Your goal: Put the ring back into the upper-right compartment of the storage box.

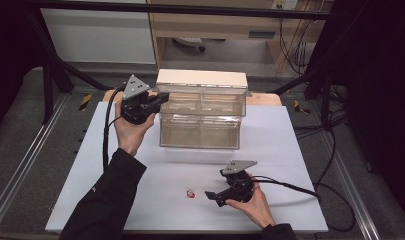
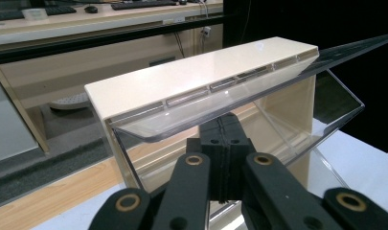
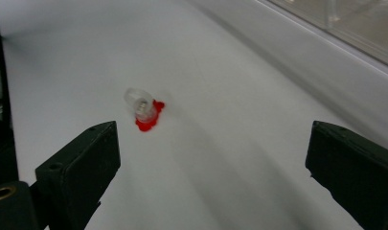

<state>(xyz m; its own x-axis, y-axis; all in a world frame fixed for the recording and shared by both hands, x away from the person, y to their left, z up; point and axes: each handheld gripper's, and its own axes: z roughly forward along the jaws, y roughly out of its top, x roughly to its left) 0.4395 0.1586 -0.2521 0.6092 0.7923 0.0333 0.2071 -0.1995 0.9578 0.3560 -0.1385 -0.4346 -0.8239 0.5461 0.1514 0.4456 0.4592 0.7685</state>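
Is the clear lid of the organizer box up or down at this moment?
Up. The clear lid tilts outward from the cream top of the box, with the shut left tool beneath its edge.

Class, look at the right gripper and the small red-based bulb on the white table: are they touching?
Apart. The right gripper view shows the right gripper open, with bare table between its jaws and the bulb.

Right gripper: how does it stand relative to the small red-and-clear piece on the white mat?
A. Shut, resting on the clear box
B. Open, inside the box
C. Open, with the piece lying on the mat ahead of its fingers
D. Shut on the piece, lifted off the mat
C: the right gripper is open, and the piece lies untouched on the mat ahead of it.
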